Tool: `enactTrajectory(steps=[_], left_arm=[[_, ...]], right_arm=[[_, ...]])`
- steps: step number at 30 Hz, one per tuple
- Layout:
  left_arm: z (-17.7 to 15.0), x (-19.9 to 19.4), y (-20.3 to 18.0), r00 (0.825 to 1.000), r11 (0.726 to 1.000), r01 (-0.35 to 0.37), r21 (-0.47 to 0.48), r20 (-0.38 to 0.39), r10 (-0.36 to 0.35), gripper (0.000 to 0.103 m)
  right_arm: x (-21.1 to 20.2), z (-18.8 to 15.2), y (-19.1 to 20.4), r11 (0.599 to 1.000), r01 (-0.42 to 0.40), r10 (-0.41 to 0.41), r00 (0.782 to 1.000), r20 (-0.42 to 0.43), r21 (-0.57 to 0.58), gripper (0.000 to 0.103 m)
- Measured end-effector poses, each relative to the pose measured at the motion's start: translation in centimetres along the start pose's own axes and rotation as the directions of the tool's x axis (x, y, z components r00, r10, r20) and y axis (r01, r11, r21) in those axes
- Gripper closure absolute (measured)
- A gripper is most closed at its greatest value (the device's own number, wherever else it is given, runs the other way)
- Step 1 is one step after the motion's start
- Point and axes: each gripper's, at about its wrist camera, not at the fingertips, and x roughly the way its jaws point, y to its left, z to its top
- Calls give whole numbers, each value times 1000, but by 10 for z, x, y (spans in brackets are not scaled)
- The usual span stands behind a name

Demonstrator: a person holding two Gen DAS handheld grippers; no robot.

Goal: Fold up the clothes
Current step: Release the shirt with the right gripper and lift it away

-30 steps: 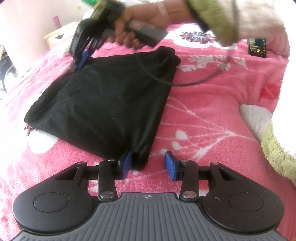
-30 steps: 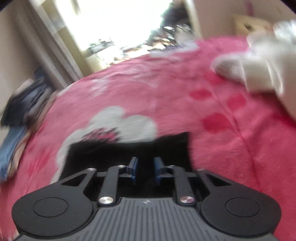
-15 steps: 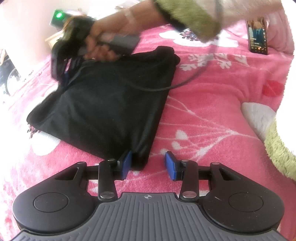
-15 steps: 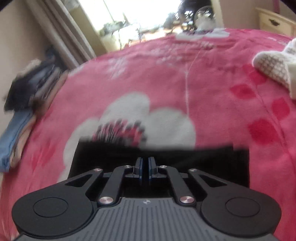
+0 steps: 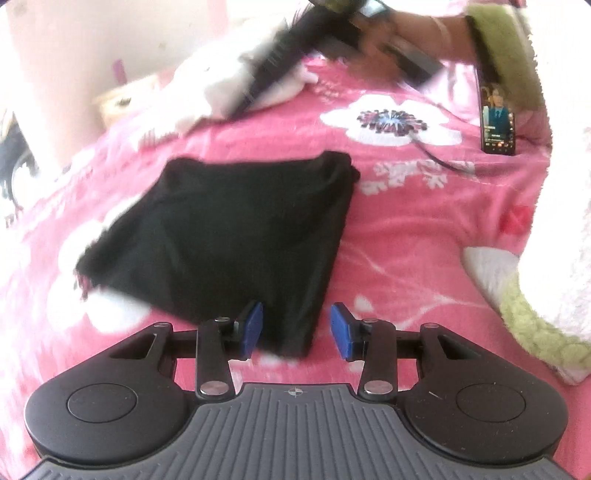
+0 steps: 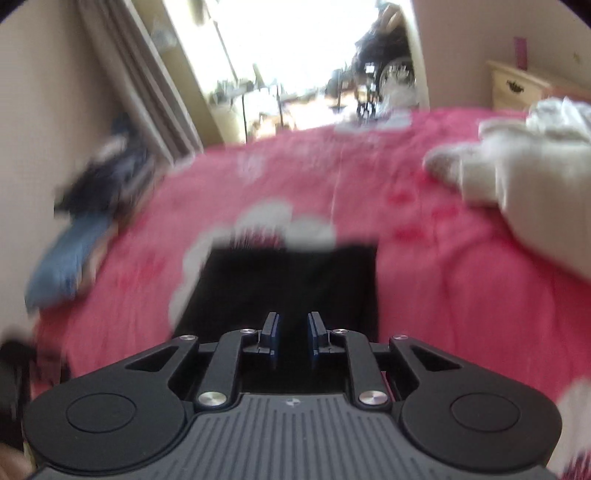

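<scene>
Black cloth (image 5: 236,236), folded into a rough rectangle, lies flat on the pink flowered bedspread (image 5: 406,229) in front of me. My left gripper (image 5: 296,329) hangs just over its near corner with the blue pads (image 5: 251,330) parted to a middling width; that corner sits in the gap between them, but neither pad presses on it. My right gripper (image 6: 293,339) is above the far side of the same garment (image 6: 291,280), seen in the right wrist view as a dark block below the fingers. Its jaws are opening, narrow for now, and nothing is caught between the pads (image 6: 272,332); the fabric lies on the bed beneath them. From the left wrist view, my right hand (image 5: 391,33) and its tool are a blurred shape near the top edge, clear of the cloth. A phone (image 5: 496,122) with a lit screen lies on the bedspread at the right, well apart from the garment, and a dark cable (image 5: 439,158) trails across the bedspread near it. A white garment (image 6: 517,177) is heaped farther off on the bed, and a pile of blue clothes (image 6: 74,229) sits at its left edge.
</scene>
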Motion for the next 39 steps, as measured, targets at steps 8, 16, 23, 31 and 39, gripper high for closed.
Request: enactTrajectory(steps=[8,16,23,31,39], left_arm=[[-13,38,4,995,1000,17,-17,-95,-19,62],[-15,36,3,995,1000,16,-26,-101,-18,61],[-14,38,1,994,1000,2,-26,-107,-5,60],[-17,34,-1,994,1000,-4,-26,-109,1,60],[-19,32,0,994,1000,1,-22,-111,-4,59]], right_arm=[[8,-90,-26,960,115,-109,993,-37,256,96],[2,-98,-3,951,165,-179,983,30,260,98],[-15,-92,20,960,225,-245,963,113,167,90],[2,-99,17,903,413,-420,906,46,120,86],[-18,-86,36,929,366,-371,919,135,57,86]])
